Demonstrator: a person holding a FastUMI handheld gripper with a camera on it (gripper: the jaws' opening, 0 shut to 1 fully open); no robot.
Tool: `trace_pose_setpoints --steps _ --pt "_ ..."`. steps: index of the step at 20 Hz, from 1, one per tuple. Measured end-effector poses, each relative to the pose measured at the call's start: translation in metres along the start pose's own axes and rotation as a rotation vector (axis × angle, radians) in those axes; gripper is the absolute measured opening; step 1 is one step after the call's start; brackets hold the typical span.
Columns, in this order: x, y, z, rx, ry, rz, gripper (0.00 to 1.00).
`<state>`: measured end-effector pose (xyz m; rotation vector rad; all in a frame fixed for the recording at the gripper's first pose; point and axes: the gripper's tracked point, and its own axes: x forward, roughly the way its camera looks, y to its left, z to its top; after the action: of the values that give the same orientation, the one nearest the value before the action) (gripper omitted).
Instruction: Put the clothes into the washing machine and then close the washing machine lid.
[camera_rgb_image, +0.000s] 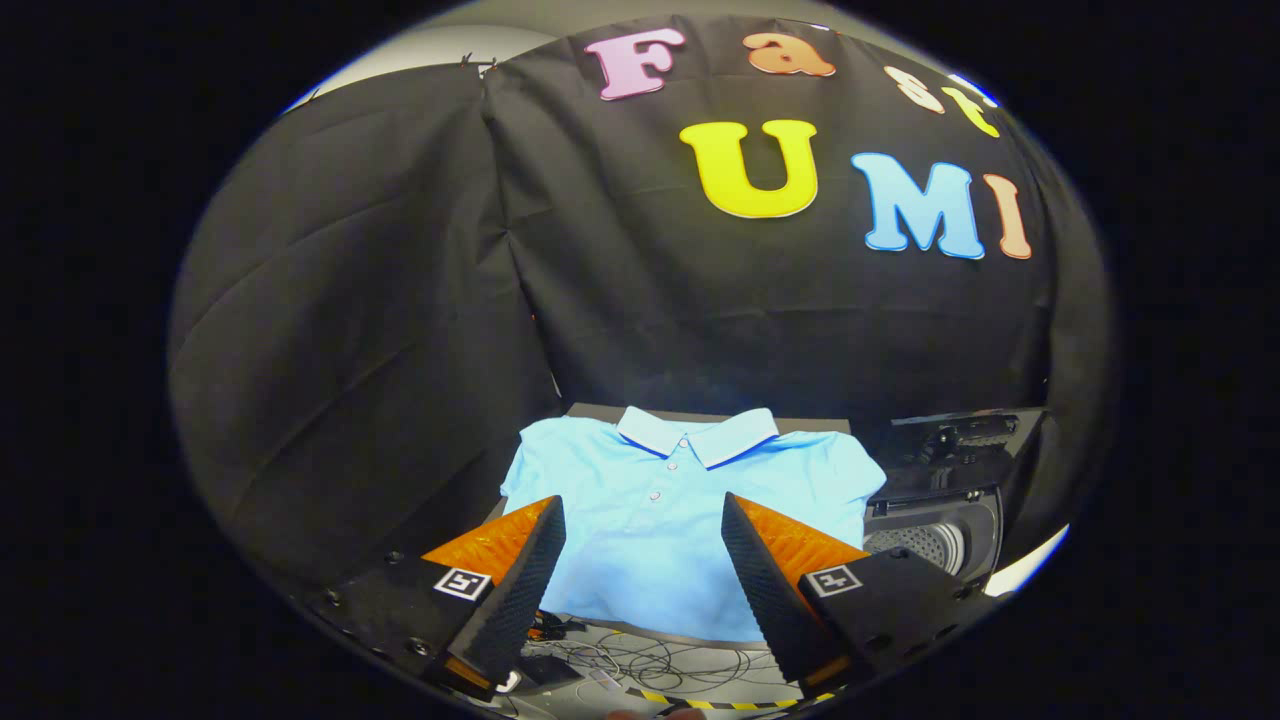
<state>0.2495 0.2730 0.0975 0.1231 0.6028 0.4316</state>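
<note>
Claw (643, 520) spread wide, clear above shirt (650, 540); washer (935, 530) lid up.

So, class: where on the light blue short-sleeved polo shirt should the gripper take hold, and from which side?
Judging by its pose, pinch the light blue polo shirt mid-body, from above. It lies flat and spread, collar away, on a dark table, offering no raised edge. The open gripper already frames its chest; the washing machine stands open alongside.
</note>
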Motion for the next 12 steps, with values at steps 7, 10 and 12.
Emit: trace_pose_setpoints --steps 7,10,12 --pt "0.066 0.007 -0.023 -0.059 0.062 -0.032 0.98" --pt "0.083 0.002 -0.029 -0.112 0.046 -0.072 0.98" --pt "0.093 -0.003 -0.035 -0.135 0.036 -0.093 0.98"
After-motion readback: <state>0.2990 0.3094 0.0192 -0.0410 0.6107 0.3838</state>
